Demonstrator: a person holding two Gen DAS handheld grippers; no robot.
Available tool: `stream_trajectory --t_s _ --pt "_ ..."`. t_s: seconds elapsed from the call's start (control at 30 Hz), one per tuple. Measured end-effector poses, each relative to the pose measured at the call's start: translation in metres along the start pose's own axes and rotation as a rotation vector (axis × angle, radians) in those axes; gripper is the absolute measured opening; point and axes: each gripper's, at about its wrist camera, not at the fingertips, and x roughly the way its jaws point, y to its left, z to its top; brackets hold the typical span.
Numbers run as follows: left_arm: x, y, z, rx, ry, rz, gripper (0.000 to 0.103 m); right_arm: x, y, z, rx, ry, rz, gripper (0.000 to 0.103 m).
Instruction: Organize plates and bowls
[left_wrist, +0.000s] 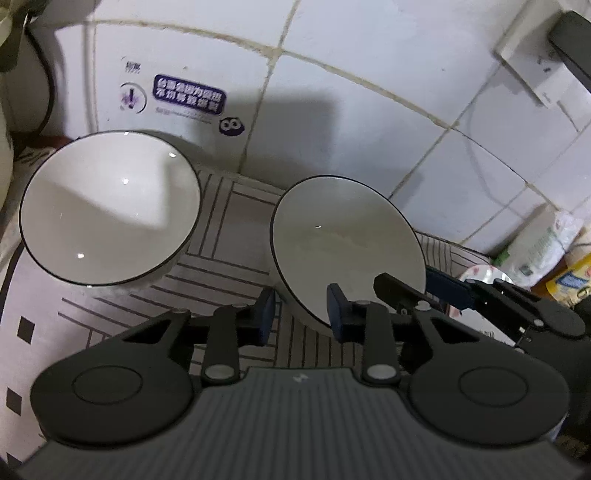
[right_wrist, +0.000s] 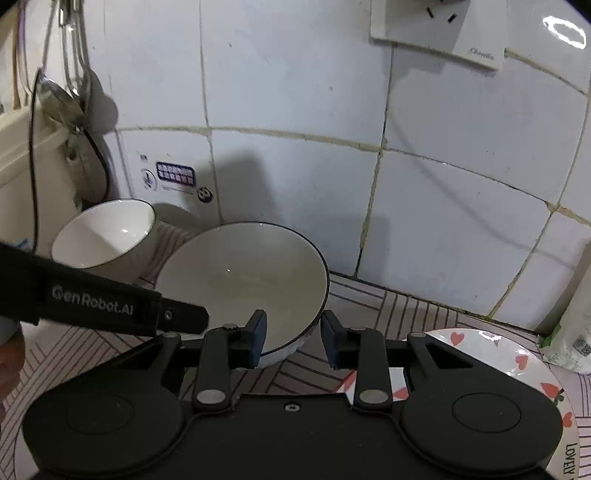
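Straddling the near rim of the nearer bowl (right_wrist: 243, 280) was the right gripper (right_wrist: 293, 338): jaws apart, left pad inside the bowl wall, right pad outside it, no clamp visible yet. That bowl sat on the striped mat (right_wrist: 369, 299), mouth up but canted, so its opening faced up and toward the grippers. It's round, so no long axis to line up with; the rim line is what mattered, and it ran left-right across the jaw gap.

The left gripper (left_wrist: 301, 314) also had its fingers spread, holding nothing. In its view the same bowl (left_wrist: 343, 243) lay just ahead and slightly right, with the rim low point dropping between its pads; I couldn't tell if either pad touched. The right arm looked better placed, since its pads already bracketed the wall.

The second bowl (left_wrist: 107, 208) stood further left and farther back by the tiled wall (left_wrist: 369, 92), upright, apart from the first. A heart-print plate (right_wrist: 509, 354) lay near right, partly under the right gripper.

My read: closing the right jaws on the rim wall comes next, then carrying the bowl left to nest it. Risk: a thin, glazed rim could slip in a pinch grip.
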Motion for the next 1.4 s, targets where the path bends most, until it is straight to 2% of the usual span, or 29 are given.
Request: stream_trajectory --t_s 0.07,0.1,0.13,0.2,0.3,0.43,0.77,1.1,1.4 --pt "0.001 -0.004 -0.002 0.021 0.002 0.019 0.026 0.003 0.003 -0.001 -0.016 -0.007 -0.014 0.037" --pt "0.001 -0.009 -0.004 0.066 0.009 0.04 0.025 0.004 0.005 0.0 -0.026 -0.006 -0.019 0.036" --pt "-0.001 -0.014 -0.008 0.119 0.004 0.072 0.025 0.004 0.006 0.0 -0.036 -0.008 -0.026 0.026" --pt "-0.006 -0.02 -0.015 0.168 0.004 0.096 0.025 -0.004 0.007 -0.001 -0.052 -0.058 -0.027 0.022" --pt "-0.017 -0.014 -0.02 0.117 0.004 0.061 0.025 -0.02 0.01 0.0 -0.075 -0.096 0.013 0.022" --pt "-0.047 -0.016 -0.027 0.111 -0.043 0.064 0.026 -0.04 0.013 0.002 -0.077 -0.125 0.037 0.02" --pt "-0.103 -0.029 -0.041 0.119 -0.001 0.058 0.025 -0.103 0.026 0.0 -0.094 -0.213 0.077 0.02" --pt "-0.134 -0.03 -0.073 0.085 0.022 0.067 0.026 -0.145 0.032 -0.022 -0.035 -0.212 0.113 0.02" --pt "-0.142 -0.026 -0.09 0.086 0.049 0.097 0.025 -0.151 0.033 -0.043 0.042 -0.179 0.165 0.02"
